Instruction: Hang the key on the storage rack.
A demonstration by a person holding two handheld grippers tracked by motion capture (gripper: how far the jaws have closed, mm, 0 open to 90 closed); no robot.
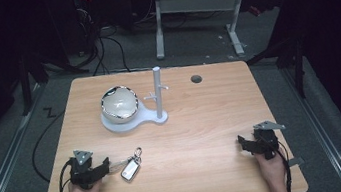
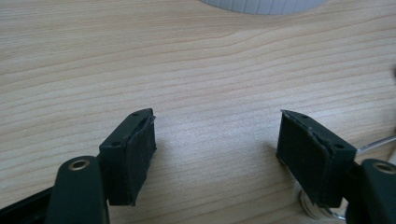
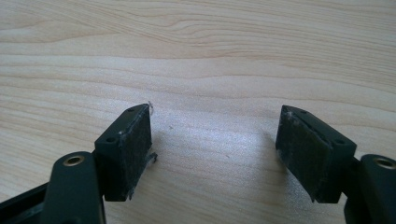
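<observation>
Resting left tongs (image 1: 104, 167) beside keys (image 1: 130, 166)

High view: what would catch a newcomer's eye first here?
Probably the shiny white bowl on the pale stand with its upright peg post, at the table's far middle. Next, the key fob with its ring lying near the front left, just beside the left gripper, whose jaws stand open over bare wood. The right gripper rests open near the front right corner.

A silver key fob (image 1: 130, 170) with its ring lies flat near the table's front edge.
</observation>
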